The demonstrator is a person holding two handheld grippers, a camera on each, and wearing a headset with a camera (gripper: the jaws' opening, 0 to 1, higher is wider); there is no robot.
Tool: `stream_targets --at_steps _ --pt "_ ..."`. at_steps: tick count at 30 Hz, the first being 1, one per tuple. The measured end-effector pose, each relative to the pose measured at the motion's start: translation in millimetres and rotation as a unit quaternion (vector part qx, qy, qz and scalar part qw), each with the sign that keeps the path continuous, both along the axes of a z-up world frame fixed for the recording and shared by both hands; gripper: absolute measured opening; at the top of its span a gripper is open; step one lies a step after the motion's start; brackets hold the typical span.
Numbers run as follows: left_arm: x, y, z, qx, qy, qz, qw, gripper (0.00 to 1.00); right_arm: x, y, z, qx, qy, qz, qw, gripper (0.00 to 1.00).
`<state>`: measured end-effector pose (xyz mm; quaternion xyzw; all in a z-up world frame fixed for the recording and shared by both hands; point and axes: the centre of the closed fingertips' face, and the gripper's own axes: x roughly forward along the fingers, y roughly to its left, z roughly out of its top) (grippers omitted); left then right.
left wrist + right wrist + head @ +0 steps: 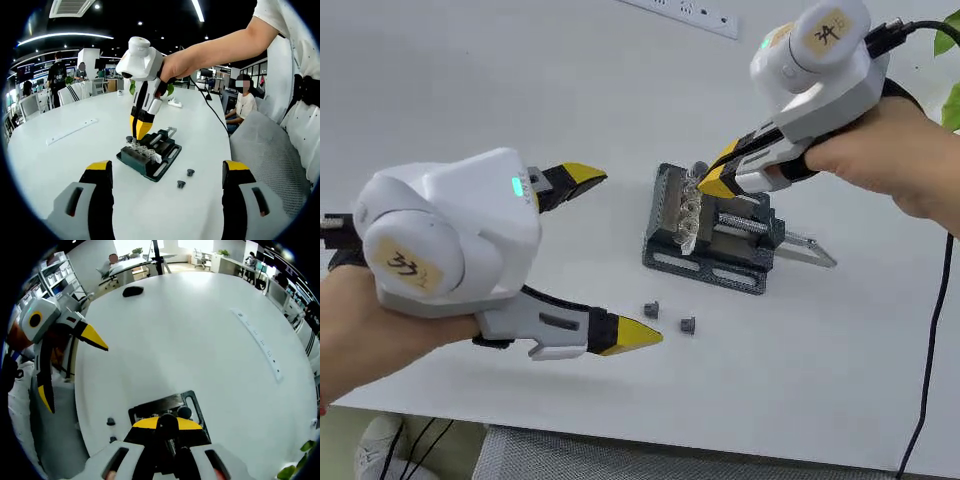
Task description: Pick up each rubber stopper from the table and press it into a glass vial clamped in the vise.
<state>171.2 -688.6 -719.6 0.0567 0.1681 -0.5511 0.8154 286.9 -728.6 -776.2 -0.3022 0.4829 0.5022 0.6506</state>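
Over the vise (705, 262), the right gripper (712, 183) is clenched on a dark stopper (167, 423) above the vials (690, 215); pressed off-centre, it could tilt, pop free or crack glass. Left gripper (633, 257) hangs released; two more stoppers (651, 309) lie on the tabletop (800, 380) nearby.

The right gripper (167, 425) hid most of the stopper (168, 420) pinched between its fingertips (142, 423), and the vials (690, 212) just beneath those fingertips were too small and glassy to count.
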Motion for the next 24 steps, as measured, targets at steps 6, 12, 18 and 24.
stream_targets --at_steps 6,12,18,24 --pt "-0.5 1.1 -0.9 -0.004 0.002 0.000 1.0000 0.90 -0.9 -1.9 -3.5 -0.008 0.000 0.003 1.0000 0.06" --pt "0.7 3.8 -2.0 -0.007 0.004 0.002 1.0000 0.90 -1.5 -2.2 -5.0 -0.018 -0.001 0.012 0.9998 0.06" --pt "-1.2 2.6 -2.7 -0.008 0.007 0.000 0.9999 0.89 -0.2 -0.3 -6.2 -0.027 -0.002 0.018 0.9995 0.06" --pt "-2.6 0.0 -0.8 -0.010 0.008 -0.002 0.9999 0.89 4.2 1.8 -6.9 -0.042 -0.005 0.027 0.9988 0.05"
